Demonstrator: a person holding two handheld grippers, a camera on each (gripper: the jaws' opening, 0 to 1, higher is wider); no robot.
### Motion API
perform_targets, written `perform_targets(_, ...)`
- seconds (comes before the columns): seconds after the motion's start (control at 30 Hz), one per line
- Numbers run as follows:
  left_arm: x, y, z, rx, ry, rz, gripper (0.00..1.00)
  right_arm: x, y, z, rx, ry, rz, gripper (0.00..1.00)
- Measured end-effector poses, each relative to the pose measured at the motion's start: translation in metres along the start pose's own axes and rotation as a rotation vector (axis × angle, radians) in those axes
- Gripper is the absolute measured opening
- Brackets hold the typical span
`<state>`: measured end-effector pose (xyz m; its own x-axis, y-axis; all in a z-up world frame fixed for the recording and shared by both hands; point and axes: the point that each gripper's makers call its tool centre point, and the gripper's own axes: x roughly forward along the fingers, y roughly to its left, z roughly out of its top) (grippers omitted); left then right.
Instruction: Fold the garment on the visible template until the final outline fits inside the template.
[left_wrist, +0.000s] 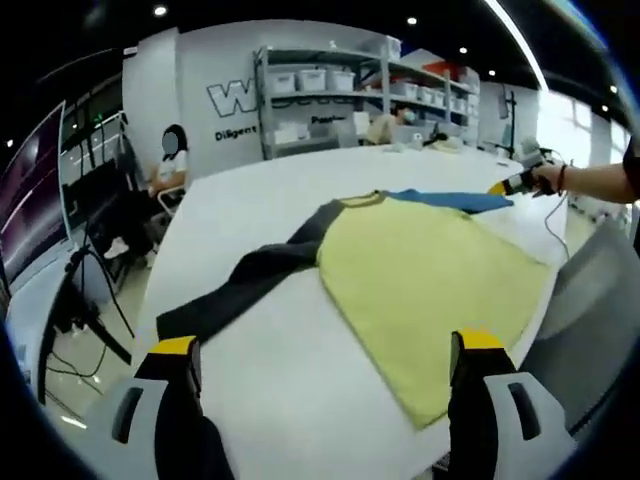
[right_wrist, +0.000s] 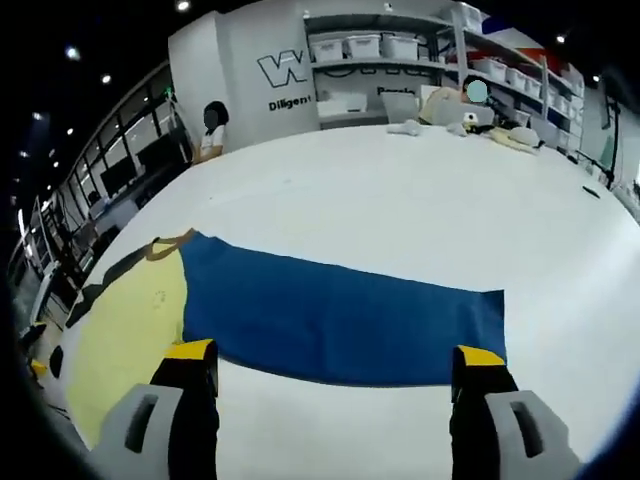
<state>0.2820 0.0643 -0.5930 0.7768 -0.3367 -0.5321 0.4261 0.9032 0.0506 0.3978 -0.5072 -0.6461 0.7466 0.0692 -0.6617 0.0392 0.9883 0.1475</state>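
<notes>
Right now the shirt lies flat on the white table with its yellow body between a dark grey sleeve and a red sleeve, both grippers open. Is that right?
Not quite: the far sleeve is blue, not red, as the right gripper view shows. The rest holds: the shirt lies flat on the white table, with its dark grey sleeve outstretched, and both the left gripper and right gripper are open.

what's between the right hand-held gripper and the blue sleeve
Only bare white table in the right gripper view: the right hand-held gripper hovers open just short of the blue sleeve's near edge.
</notes>
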Motion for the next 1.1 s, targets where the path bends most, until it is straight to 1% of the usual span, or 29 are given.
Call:
perform_targets(0.1, 0.000, -0.005, 0.000, 0.004, 0.002, -0.009, 0.99, -0.002, -0.011, 0.000, 0.018, -0.009, -0.014, 0.93)
perform_targets(0.13, 0.000, -0.007, -0.002, 0.006, 0.009, -0.010, 0.99, -0.003, -0.016, 0.001, 0.018, -0.022, -0.026, 0.89)
perform_targets(0.17, 0.000, -0.010, -0.003, 0.008, 0.015, -0.013, 0.99, -0.003, -0.020, 0.001, 0.008, -0.023, -0.032, 0.85)
perform_targets(0.2, 0.000, -0.010, -0.004, 0.011, 0.017, -0.008, 0.99, -0.003, -0.027, 0.000, 0.007, -0.020, -0.052, 0.83)
perform_targets(0.27, 0.000, -0.011, -0.005, 0.012, 0.022, -0.007, 0.99, -0.004, -0.033, 0.002, 0.014, -0.035, -0.068, 0.83)
perform_targets(0.33, -0.001, -0.013, -0.005, -0.005, 0.018, -0.011, 0.99, -0.006, -0.041, 0.006, 0.037, -0.056, -0.083, 0.81)
perform_targets(0.4, -0.001, -0.014, -0.006, -0.007, 0.022, -0.012, 0.99, -0.007, -0.050, 0.007, 0.038, -0.066, -0.100, 0.80)
perform_targets(0.5, 0.000, -0.016, -0.007, -0.001, 0.028, -0.015, 0.99, -0.007, -0.060, 0.004, 0.028, -0.052, -0.129, 0.77)
perform_targets(0.6, 0.000, -0.019, -0.004, -0.003, 0.023, -0.024, 0.99, -0.004, -0.069, 0.000, 0.036, -0.039, -0.150, 0.74)
perform_targets(0.73, 0.002, -0.025, -0.003, 0.003, 0.028, -0.043, 0.99, 0.000, -0.079, -0.011, 0.098, -0.017, -0.171, 0.66)
perform_targets(0.8, 0.003, -0.027, -0.002, 0.007, 0.033, -0.044, 0.99, -0.001, -0.083, -0.013, 0.110, -0.017, -0.187, 0.63)
perform_targets(0.87, 0.002, -0.028, -0.001, 0.007, 0.028, -0.044, 0.99, 0.000, -0.085, -0.019, 0.123, 0.002, -0.198, 0.57)
perform_targets(0.93, 0.002, -0.029, -0.001, -0.015, 0.022, -0.048, 0.99, -0.002, -0.092, -0.010, 0.099, -0.013, -0.222, 0.52)
perform_targets(1.0, 0.002, -0.031, -0.003, -0.022, 0.026, -0.048, 0.99, -0.004, -0.092, -0.012, 0.096, -0.005, -0.238, 0.46)
perform_targets(1.1, 0.002, -0.035, -0.006, -0.022, 0.034, -0.048, 0.99, -0.009, -0.098, -0.017, 0.036, 0.026, -0.285, 0.33)
